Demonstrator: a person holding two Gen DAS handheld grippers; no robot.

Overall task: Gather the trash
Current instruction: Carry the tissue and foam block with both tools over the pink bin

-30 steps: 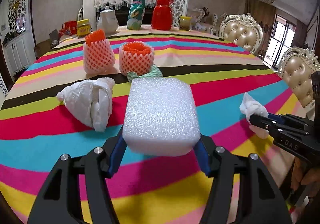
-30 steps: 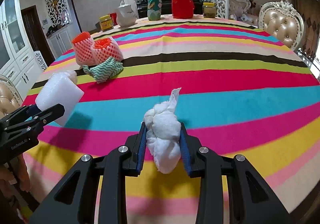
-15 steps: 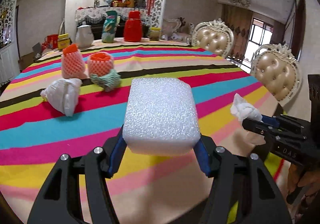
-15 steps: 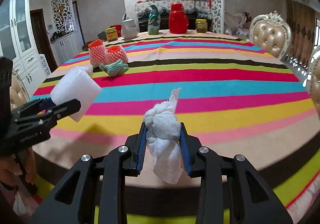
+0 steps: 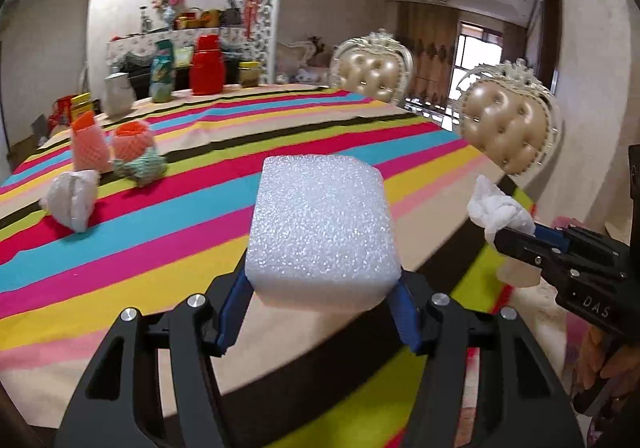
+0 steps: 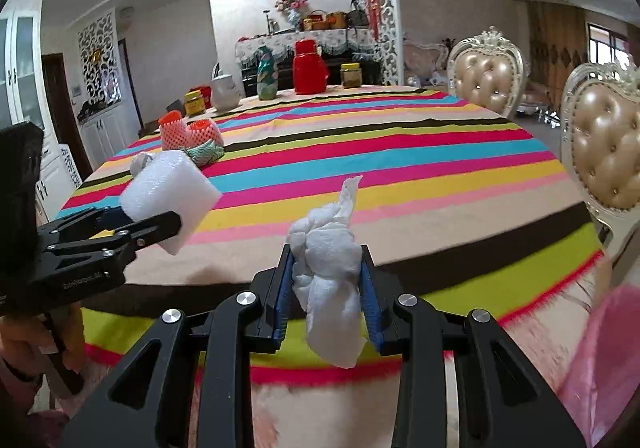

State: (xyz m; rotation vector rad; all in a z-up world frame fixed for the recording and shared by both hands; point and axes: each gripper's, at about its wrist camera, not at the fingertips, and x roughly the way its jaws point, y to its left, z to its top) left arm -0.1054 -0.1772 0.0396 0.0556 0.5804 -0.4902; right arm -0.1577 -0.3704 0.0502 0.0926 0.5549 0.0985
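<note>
My left gripper (image 5: pixel 320 308) is shut on a white foam block (image 5: pixel 322 224), held over the near edge of the striped table (image 5: pixel 240 248). In the right wrist view the same foam block (image 6: pixel 168 192) shows at the left in the left gripper (image 6: pixel 160 228). My right gripper (image 6: pixel 326 284) is shut on a crumpled white tissue (image 6: pixel 328 248) just off the table's near edge; the tissue (image 5: pixel 496 208) also appears at the right of the left wrist view. Still on the table lie a white wad (image 5: pixel 72 196), two orange foam fruit nets (image 5: pixel 108 144) and a green net (image 5: pixel 144 166).
A red flask (image 5: pixel 206 64), a white teapot (image 5: pixel 118 92), a patterned bag (image 5: pixel 162 74) and jars stand at the table's far end. Two padded chairs (image 5: pixel 508 128) line the right side. Something pink (image 6: pixel 604 360) sits low at the right of the right wrist view.
Both grippers have drawn back from the middle of the table to its near edge, still gripping the foam block and the tissue. The trash left on the table now looks farther away.
</note>
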